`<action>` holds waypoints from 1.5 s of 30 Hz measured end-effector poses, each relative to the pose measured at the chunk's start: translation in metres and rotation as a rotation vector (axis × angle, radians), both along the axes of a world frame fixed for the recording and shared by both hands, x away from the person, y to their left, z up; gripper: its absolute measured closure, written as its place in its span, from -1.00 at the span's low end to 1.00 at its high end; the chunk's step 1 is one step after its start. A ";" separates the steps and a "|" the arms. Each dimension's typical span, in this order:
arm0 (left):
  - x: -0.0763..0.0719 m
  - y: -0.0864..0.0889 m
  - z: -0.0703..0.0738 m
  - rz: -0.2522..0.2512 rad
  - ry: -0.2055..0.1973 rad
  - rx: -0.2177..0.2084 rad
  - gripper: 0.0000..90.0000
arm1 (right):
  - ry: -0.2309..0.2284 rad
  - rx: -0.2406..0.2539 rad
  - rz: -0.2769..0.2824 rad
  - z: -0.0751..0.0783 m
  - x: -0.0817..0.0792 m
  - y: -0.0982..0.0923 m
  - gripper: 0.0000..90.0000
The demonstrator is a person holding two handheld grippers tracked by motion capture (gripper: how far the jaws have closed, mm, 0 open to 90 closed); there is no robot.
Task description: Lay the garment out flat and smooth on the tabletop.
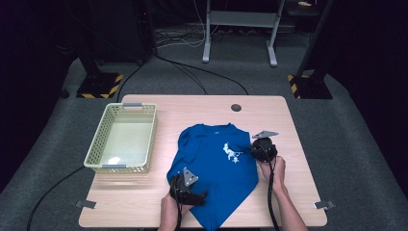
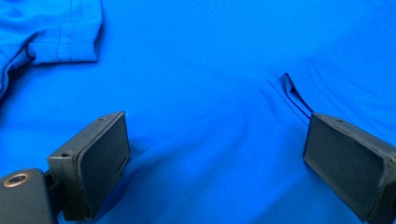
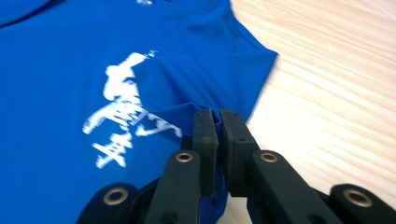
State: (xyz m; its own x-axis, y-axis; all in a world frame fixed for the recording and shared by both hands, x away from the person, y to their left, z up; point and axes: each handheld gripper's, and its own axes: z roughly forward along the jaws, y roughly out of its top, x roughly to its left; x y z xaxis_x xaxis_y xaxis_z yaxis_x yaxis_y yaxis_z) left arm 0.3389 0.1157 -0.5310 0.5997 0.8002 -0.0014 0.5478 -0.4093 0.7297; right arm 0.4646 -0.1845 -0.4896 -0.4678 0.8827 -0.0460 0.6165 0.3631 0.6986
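The one blue cotton T-shirt with a white print (image 1: 216,166) lies flat on the light wooden surface (image 1: 298,192), long axis running away from both claws. Right claw (image 3: 218,119) is clamped on its sleeve edge; left claw (image 2: 215,154) stands apart, fabric beneath. One cream plastic basket (image 1: 96,149) sits left of it.

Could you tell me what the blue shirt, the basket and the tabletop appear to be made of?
The blue shirt looks like a smooth, thin knit fabric, perhaps synthetic: it drapes softly, has a slight sheen and shows stitched hems. The basket seems to be moulded plastic, pale yellow-green and matte, with latticed walls. The tabletop looks like light wood or wood-look laminate, with visible grain lines.
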 end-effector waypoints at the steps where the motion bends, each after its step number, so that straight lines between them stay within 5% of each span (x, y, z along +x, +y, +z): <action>1: 0.000 0.000 0.000 0.000 0.000 0.000 -0.86 | -0.001 0.002 -0.015 0.000 -0.001 -0.006 0.90; 35: 0.000 0.000 0.000 -0.002 0.000 0.000 -0.86 | 0.024 0.051 -0.212 -0.011 -0.008 -0.068 0.67; 45: 0.000 0.000 0.000 -0.002 0.000 0.001 -0.86 | 0.001 0.079 -0.139 -0.005 -0.006 -0.052 0.33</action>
State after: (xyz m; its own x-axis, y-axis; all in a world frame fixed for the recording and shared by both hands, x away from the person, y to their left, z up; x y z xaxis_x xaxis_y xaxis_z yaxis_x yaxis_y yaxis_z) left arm 0.3388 0.1159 -0.5310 0.6012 0.7991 -0.0009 0.5470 -0.4107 0.7295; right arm 0.4591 -0.2366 -0.4942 -0.3407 0.9398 0.0265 0.6575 0.2180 0.7212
